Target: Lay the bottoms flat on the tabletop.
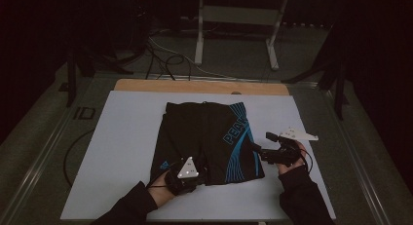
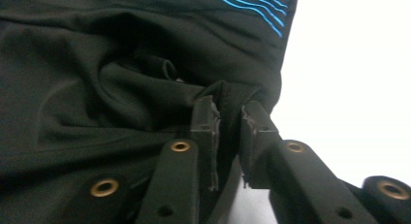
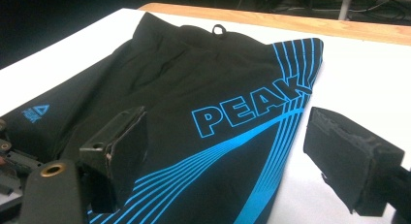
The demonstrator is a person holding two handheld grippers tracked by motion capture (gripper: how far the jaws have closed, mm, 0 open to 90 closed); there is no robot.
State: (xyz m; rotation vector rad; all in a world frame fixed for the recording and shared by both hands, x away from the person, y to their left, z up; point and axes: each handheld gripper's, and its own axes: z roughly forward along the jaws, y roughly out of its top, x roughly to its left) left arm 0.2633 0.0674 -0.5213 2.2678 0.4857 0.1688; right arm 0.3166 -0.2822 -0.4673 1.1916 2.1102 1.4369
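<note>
2 tools meet black shorts [image 1: 204, 137]: left tool [image 2: 228, 118] at the hem, right tool [image 3: 218, 151] wide.

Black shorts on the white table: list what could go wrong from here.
1. The left tool has its jaws narrowly apart around a bunched fold of the black shorts at the near hem; it may catch just one layer or slip off.
2. That bunching could spread as wrinkles.
3. The right tool stands wide open over the blue-striped leg, gripping nothing, so a pull from the left could drag the shorts askew on the white table.
</note>
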